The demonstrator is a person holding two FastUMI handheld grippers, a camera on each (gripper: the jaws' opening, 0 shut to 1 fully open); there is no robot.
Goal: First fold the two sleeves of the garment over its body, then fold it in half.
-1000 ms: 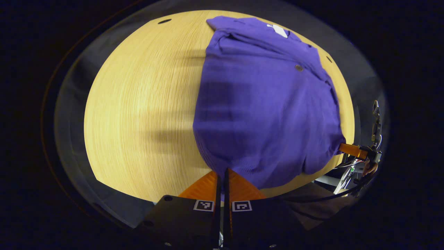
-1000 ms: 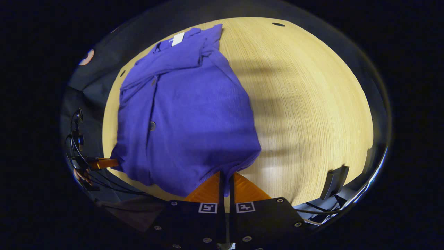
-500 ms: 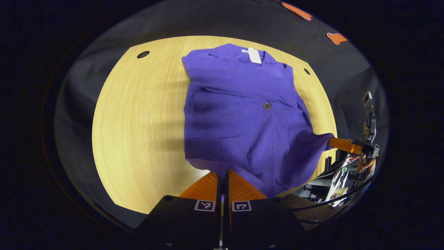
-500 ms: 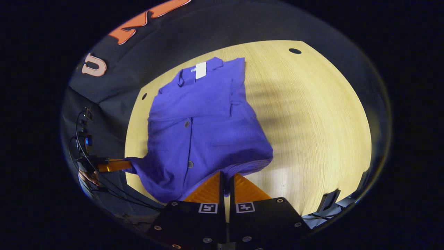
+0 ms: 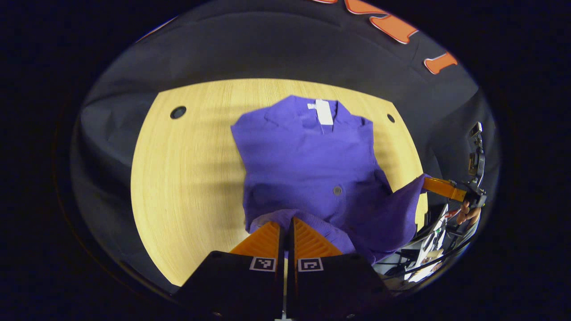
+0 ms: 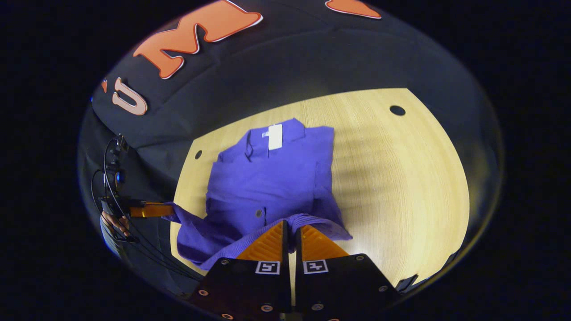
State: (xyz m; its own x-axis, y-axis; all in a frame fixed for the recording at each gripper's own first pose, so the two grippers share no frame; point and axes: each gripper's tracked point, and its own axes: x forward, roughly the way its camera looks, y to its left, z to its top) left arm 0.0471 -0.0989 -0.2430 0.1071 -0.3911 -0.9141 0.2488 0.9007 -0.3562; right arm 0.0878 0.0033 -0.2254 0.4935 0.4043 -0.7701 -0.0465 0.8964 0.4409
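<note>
A purple buttoned garment [image 5: 308, 165] lies on the round wooden table [image 5: 187, 178], collar and white label at the far side, both sleeves folded over its body. My left gripper [image 5: 285, 223] is shut on the hem's left corner, lifted off the table. My right gripper [image 6: 291, 228] is shut on the hem's other corner, also raised. The hem hangs between them and curls over the lower body [image 6: 267, 191]. The left gripper view also catches the right gripper's orange fingers [image 5: 439, 188] at the right edge; the right gripper view catches the left gripper's fingers [image 6: 149, 209] at the left edge.
The table has small round holes near its far corners [image 5: 178, 112] [image 6: 397, 110]. Black cloth walls stand behind the table. A hand and cables [image 5: 468, 214] sit beyond the table's near edge.
Both grippers have risen and drawn back with the hem, so the garment looks smaller and farther. The hem has come off the table and now curls over the lower body.
</note>
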